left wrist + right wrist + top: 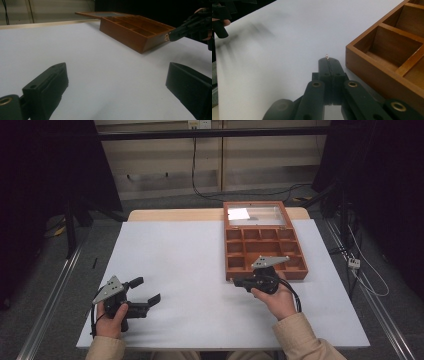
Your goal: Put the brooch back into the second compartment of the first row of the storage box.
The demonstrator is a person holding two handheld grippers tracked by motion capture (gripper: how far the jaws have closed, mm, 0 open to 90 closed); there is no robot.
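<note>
My left gripper [148, 291] sits low near the front left corner of the white surface [190, 265], fingers [47, 85] spread wide apart with nothing between them. The surface's left edge and front edge are both near that hand, while a broad bare stretch of white lies ahead of it and off to the right, all the way to the box.

Past that open middle, my right gripper [237, 281] hovers just beside the front left corner of the wooden box [265, 247], its fingers [329, 67] pressed together, pinching a tiny gold-coloured thing [326, 56] at their very tip (too small for me to tell what it is). In the right gripper view the box's near wall runs close along the right of my fingers, apart from them, with the first compartments open just over that rim.

The box lies toward the right rear of the surface, its glass lid [256, 214] folded back flat toward the far edge. A narrow strip of bare white remains between the box and the surface's right edge
</note>
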